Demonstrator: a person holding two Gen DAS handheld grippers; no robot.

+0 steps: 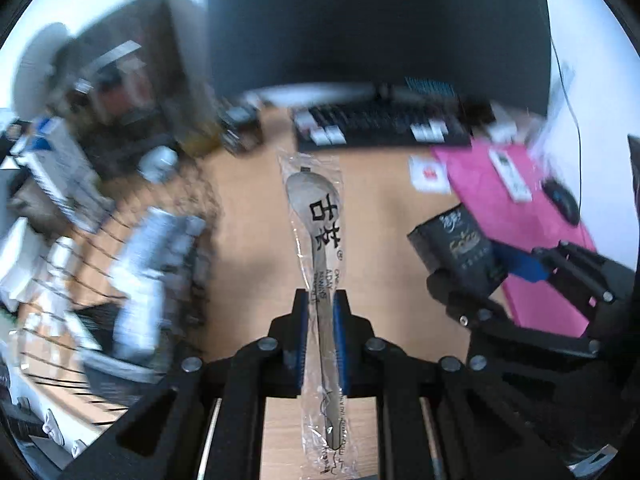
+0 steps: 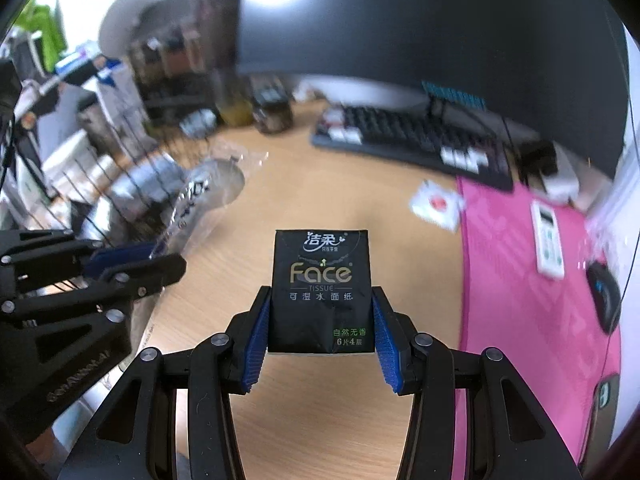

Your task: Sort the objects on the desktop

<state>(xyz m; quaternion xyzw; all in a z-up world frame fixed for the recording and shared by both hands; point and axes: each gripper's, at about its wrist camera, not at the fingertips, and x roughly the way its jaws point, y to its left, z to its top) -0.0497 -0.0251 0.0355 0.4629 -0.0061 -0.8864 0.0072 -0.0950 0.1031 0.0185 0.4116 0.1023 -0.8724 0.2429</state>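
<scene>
My left gripper [image 1: 322, 300] is shut on a plastic-wrapped spoon [image 1: 318, 216] with black characters on its bowl, held above the wooden desk [image 1: 380, 208]. My right gripper [image 2: 320, 300] is shut on a black "Face" tissue pack [image 2: 321, 288], also held above the desk. In the left wrist view the right gripper [image 1: 472, 276] and tissue pack [image 1: 460, 248] are at the right. In the right wrist view the left gripper [image 2: 160, 260] and wrapped spoon [image 2: 204, 196] are at the left.
A wire basket [image 1: 80, 280] with packets stands at the left. A black keyboard [image 2: 412, 140] and monitor [image 2: 420, 20] are at the back. A pink mat [image 2: 532, 272] at the right bears a white remote [image 2: 548, 236] and black mouse [image 2: 604, 292]. A small white-red packet [image 2: 436, 204] lies beside it.
</scene>
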